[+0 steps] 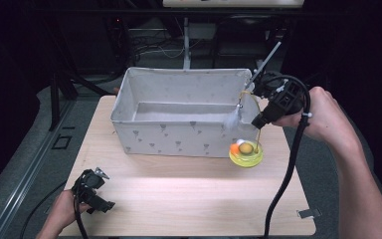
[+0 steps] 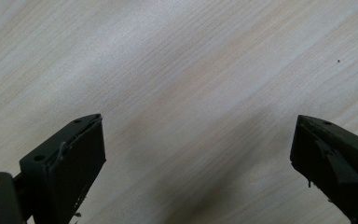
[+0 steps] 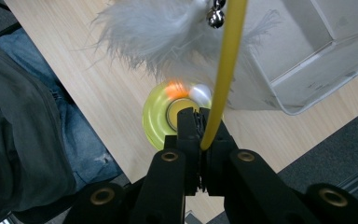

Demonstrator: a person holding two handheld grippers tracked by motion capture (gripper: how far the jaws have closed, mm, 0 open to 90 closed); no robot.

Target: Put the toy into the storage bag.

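I have the right gripper (image 1: 259,119) at the right of the high view, its jaws pinched on the thin yellow wand (image 3: 223,74) of a cat toy. The toy's round yellow base (image 1: 246,153) shows just below and left of them, at the near right corner of the fabric box (image 1: 179,139); I can't tell whether it rests on the counter (image 1: 179,199) or hangs just clear. A white feather tuft (image 3: 168,32) and a small bell (image 3: 215,17) dangle at the top of the right gripper view.

I judge the whole toy light, but awkward: the wand is springy and will bow and sway, so the base swings like a pendulum. The wand looks smooth and could slip or twist between the pads. Holding it low, near the base, should steady it; the feathers are too soft and frail to grab.

My left gripper (image 1: 95,195) sits lower left over bare counter, jaws spread and empty.
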